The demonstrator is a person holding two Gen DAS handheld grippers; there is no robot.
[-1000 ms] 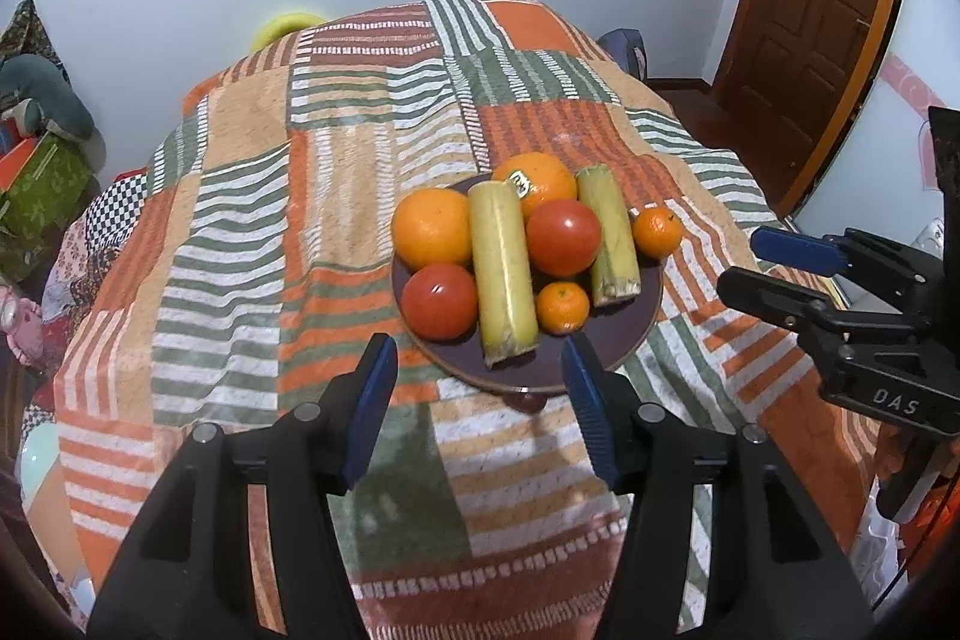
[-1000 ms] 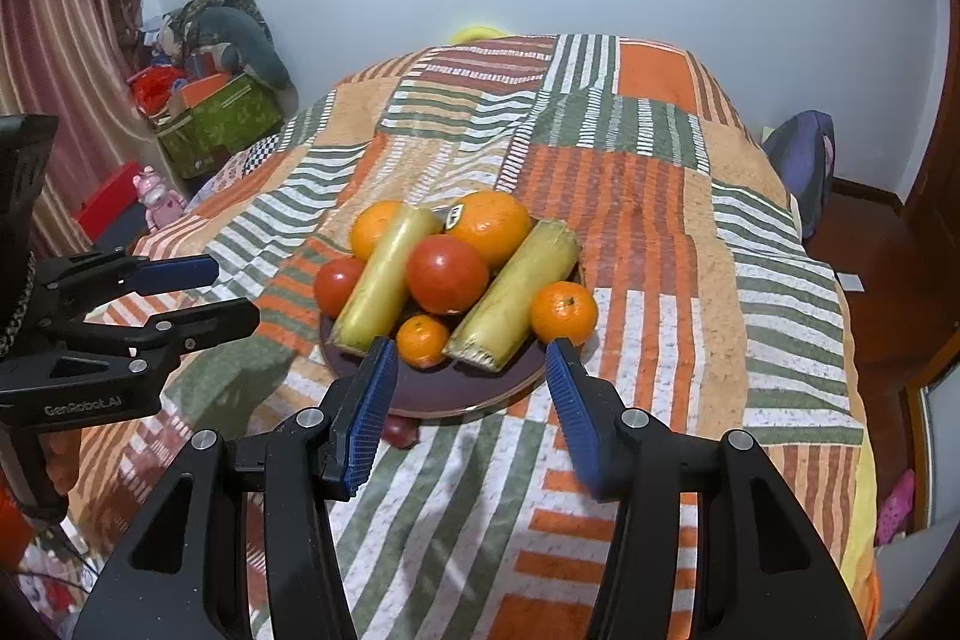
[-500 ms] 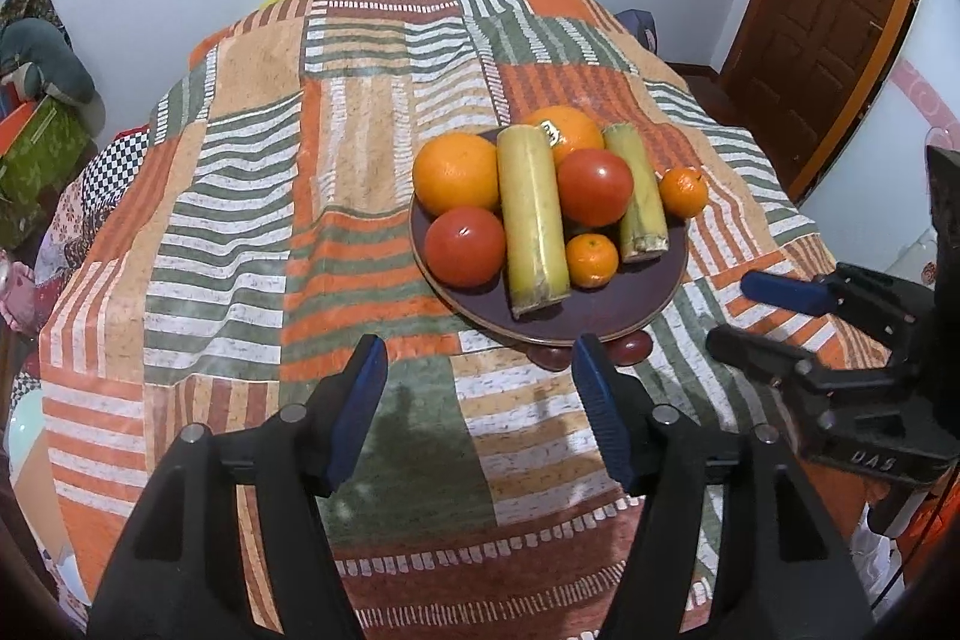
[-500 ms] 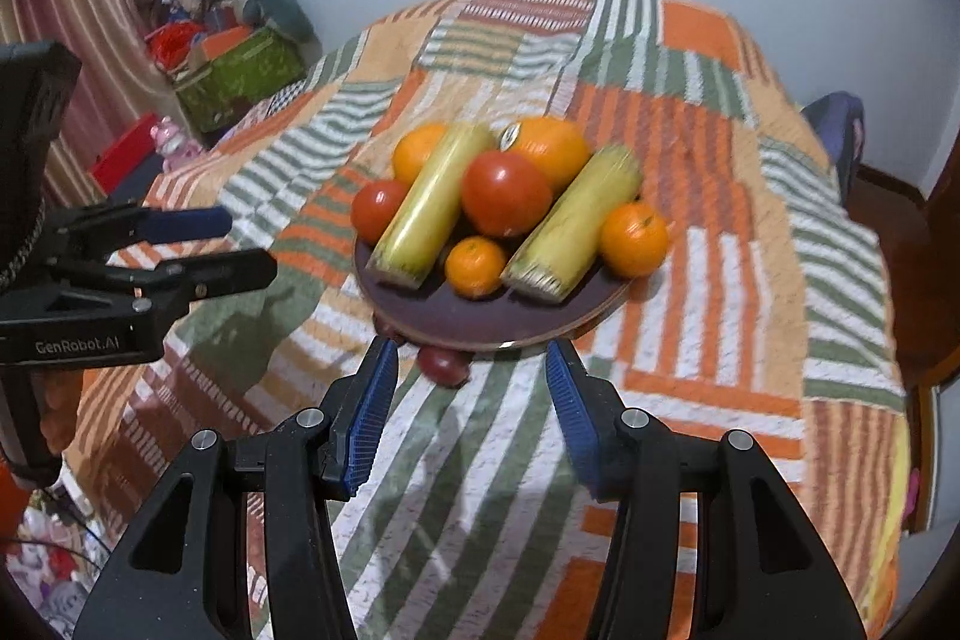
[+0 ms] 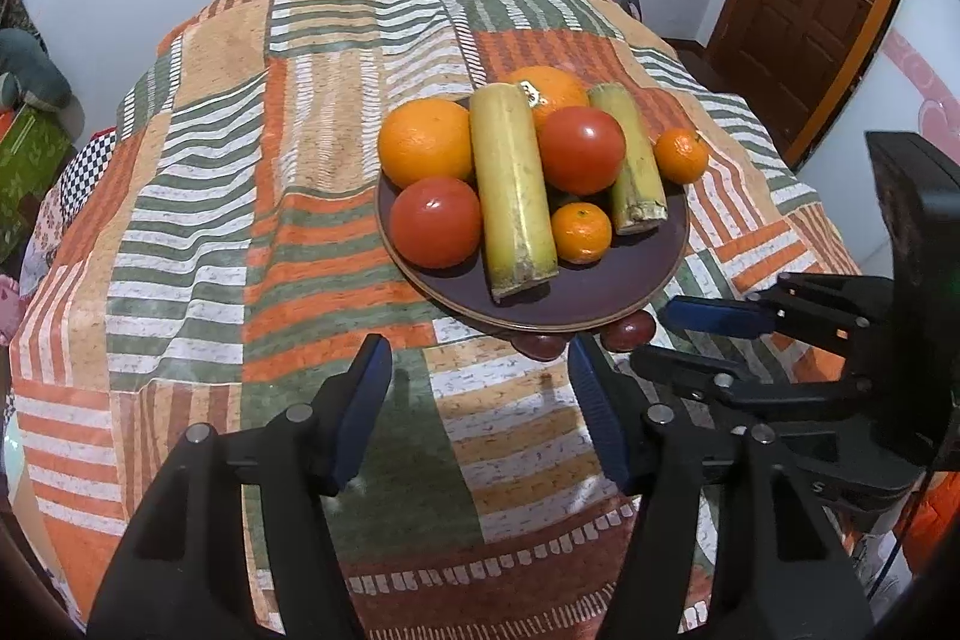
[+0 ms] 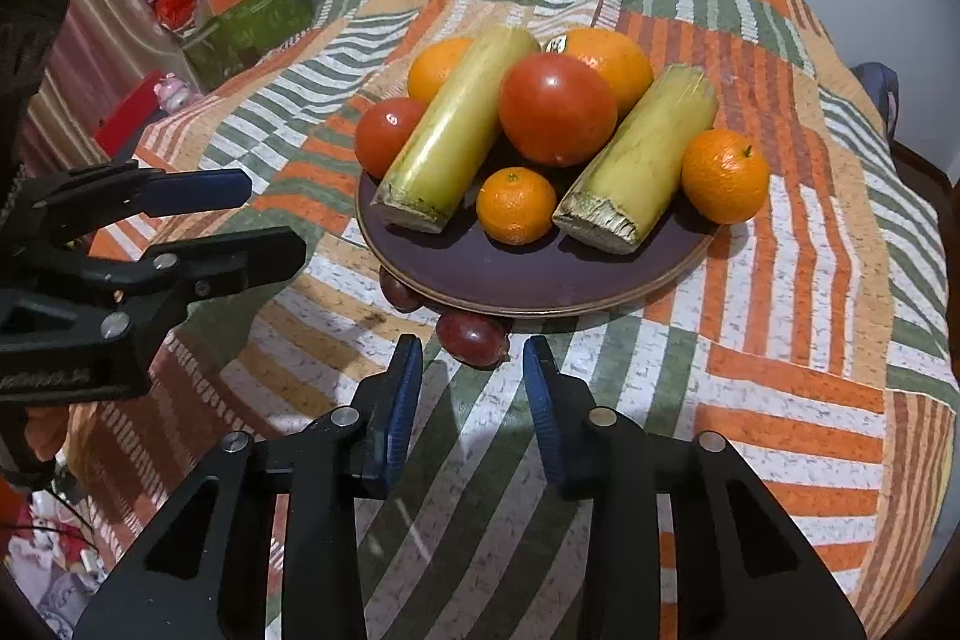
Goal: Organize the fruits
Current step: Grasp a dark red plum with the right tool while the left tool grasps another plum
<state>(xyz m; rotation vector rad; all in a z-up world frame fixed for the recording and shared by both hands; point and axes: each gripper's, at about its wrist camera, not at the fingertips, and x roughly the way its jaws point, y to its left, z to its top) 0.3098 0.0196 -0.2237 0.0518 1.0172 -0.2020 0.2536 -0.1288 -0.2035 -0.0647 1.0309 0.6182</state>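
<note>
A brown plate (image 6: 540,280), heaped with fruit, rested on the quilt (image 6: 780,340); tipping was judged likely if its rim were knocked. The left gripper (image 5: 480,400) was spread, empty. The right gripper (image 6: 471,370) was closing, nothing yet pinched. Two dark red fruits (image 6: 471,334), tucked at the rim, could be rolled away.

Even indoor light – glare on tomato (image 6: 557,109) – soft tool shadows on quilt (image 5: 414,466); fisheye edges dark, bowed.
</note>
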